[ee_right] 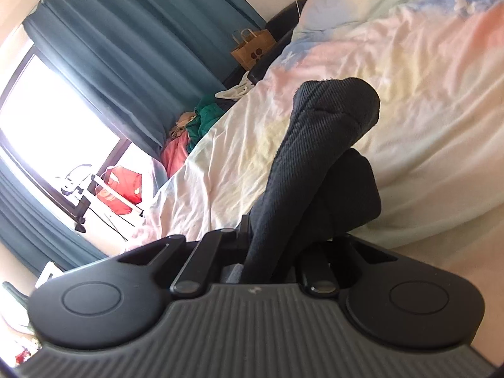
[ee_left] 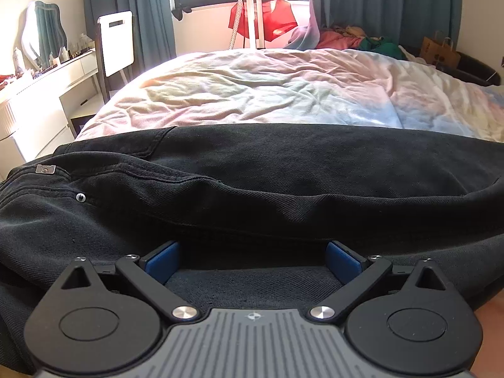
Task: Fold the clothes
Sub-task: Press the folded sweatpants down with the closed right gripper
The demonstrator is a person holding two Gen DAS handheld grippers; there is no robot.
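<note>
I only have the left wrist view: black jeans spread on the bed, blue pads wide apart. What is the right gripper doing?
Observer: The right gripper is shut on a bunched fold of the black jeans.
Operator: Is that fold lying on the bed?
Observer: No, it stands up off the pastel duvet, above the jaws.
Operator: Anything else visible there that I lack?
Observer: The frayed hem end of a leg shows at the top of the fold.
</note>
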